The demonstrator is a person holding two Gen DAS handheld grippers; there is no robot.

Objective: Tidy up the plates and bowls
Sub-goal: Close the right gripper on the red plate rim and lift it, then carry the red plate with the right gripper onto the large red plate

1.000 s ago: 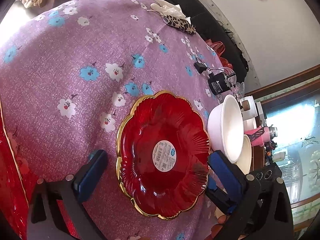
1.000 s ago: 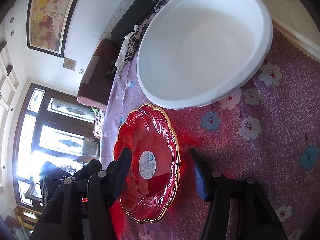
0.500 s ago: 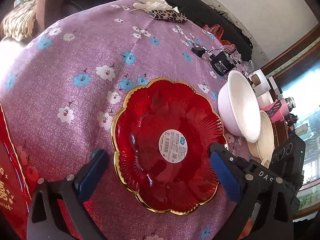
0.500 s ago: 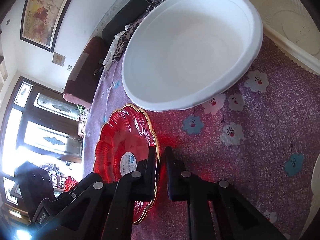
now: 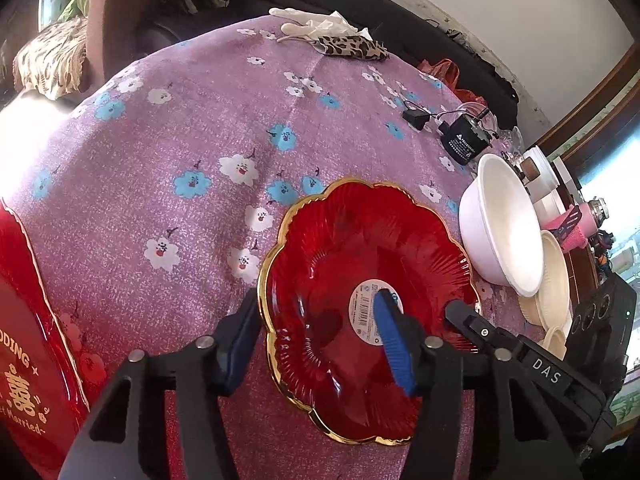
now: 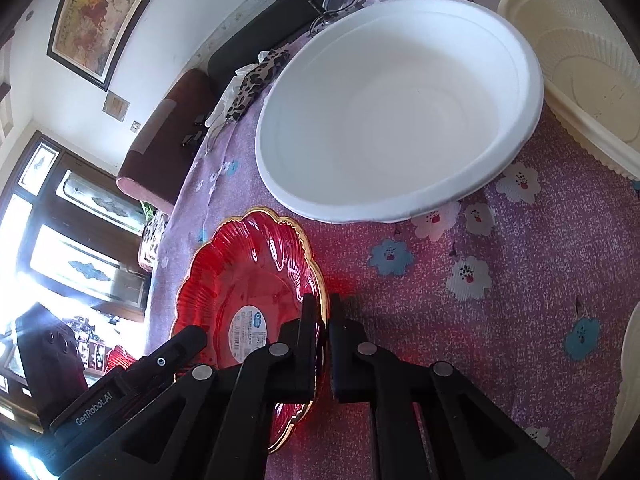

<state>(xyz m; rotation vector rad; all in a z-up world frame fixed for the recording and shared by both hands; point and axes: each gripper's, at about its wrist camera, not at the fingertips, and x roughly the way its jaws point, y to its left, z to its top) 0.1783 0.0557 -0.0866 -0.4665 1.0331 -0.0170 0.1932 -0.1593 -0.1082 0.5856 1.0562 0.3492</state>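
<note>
A table (image 5: 168, 152) under a purple flowered cloth (image 6: 540, 288) stands in a room with a framed painting (image 6: 104, 12) and a dark sofa (image 6: 256, 36). The red plate (image 5: 344, 248) lies mid-table, a white bowl (image 6: 396, 108) just beside it. A second ago both claws stood wide. Now the right claw (image 6: 328, 312) is clenched on the plate's gold rim, and the left claw (image 5: 316, 316) is closing astride the opposite rim, pads not yet pressing. Bare cloth lies beyond the plate.
</note>
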